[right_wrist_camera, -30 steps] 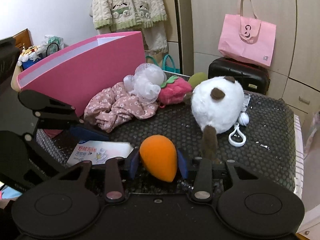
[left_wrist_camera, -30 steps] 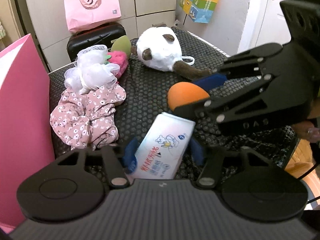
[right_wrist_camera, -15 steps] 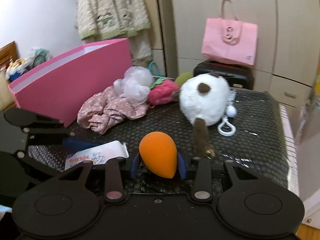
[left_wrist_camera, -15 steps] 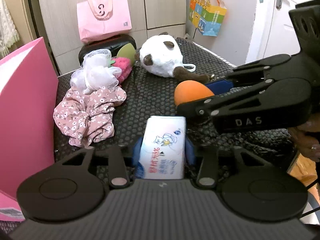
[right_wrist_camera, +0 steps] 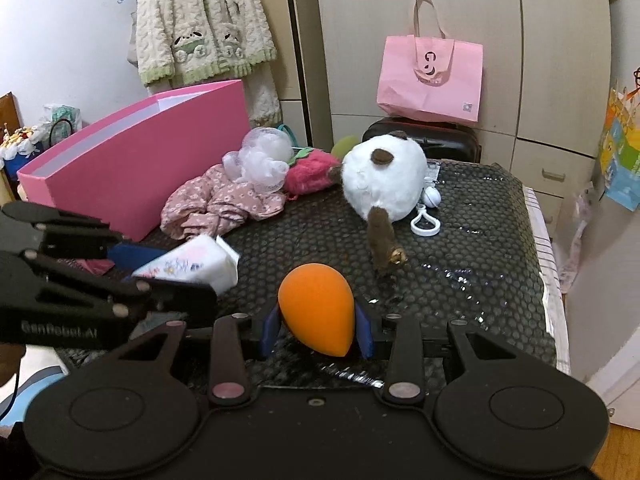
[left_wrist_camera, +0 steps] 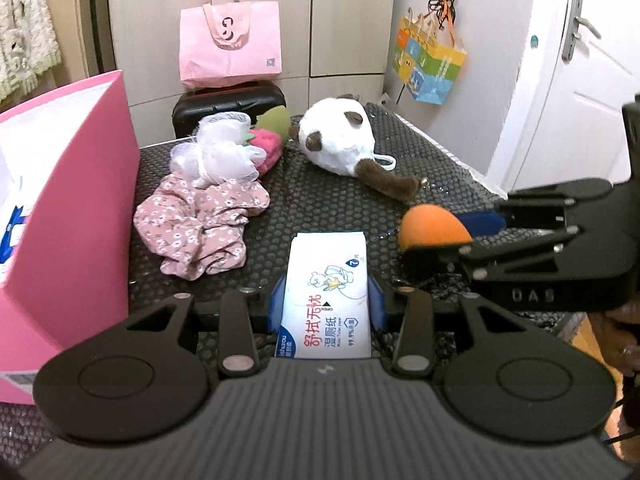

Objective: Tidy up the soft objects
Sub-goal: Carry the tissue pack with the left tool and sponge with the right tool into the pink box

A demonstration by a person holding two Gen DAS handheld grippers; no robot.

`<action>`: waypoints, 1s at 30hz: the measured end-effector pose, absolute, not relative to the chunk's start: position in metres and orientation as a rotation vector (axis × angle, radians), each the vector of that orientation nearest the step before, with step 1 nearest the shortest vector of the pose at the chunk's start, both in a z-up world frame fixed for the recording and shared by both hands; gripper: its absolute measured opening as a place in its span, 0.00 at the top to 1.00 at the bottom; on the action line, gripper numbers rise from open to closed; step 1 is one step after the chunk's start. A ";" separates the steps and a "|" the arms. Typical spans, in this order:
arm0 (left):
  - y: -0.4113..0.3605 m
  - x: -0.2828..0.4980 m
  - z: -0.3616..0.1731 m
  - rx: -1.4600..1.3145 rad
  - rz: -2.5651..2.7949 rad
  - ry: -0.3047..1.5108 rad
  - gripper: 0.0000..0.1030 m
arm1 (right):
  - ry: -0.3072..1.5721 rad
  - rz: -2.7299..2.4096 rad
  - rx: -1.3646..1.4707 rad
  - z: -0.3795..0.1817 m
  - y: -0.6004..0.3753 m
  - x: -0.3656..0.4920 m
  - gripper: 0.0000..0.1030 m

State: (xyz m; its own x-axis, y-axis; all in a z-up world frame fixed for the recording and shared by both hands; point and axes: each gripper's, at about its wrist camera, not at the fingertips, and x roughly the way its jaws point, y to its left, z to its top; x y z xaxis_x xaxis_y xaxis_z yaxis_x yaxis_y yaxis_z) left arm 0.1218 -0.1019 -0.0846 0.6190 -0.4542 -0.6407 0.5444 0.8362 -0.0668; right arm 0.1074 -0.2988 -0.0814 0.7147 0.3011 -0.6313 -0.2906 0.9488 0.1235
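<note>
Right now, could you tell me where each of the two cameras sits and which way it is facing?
Left wrist view: on the left gripper, looking forward and down over the table at the wet-wipes pack it grips; the right gripper and a hand show at right.
Right wrist view: on the right gripper, gripping the orange sponge; the left gripper enters at left.
Shared: both held items, panda plush, pink box.

The egg-shaped sponge (right_wrist_camera: 317,314) is plain orange, and the wipes pack (left_wrist_camera: 327,304) is white with red characters and a small bear drawing. The crumpled cloth (left_wrist_camera: 200,232) is dusty pink with tiny white flowers; the plush (right_wrist_camera: 384,178) is white with brown patches. The box (right_wrist_camera: 136,176) is bright pink.
</note>
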 end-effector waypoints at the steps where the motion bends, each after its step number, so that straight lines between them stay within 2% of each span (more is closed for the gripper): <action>1: -0.100 0.120 -0.083 0.135 -0.577 0.695 0.61 | 0.700 0.331 0.015 -0.081 -0.297 0.104 0.58; 30: -0.007 0.068 -0.055 0.034 -0.625 0.771 0.61 | 0.746 0.521 -0.007 -0.045 -0.226 0.034 0.58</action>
State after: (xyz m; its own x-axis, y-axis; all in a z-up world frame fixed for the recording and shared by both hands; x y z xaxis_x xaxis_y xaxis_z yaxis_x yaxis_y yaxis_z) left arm 0.0679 -0.0067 -0.0555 0.5470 -0.5149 -0.6601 0.5393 0.8198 -0.1925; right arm 0.0336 -0.2258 -0.0449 0.6142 0.4492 -0.6489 -0.4543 0.8736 0.1748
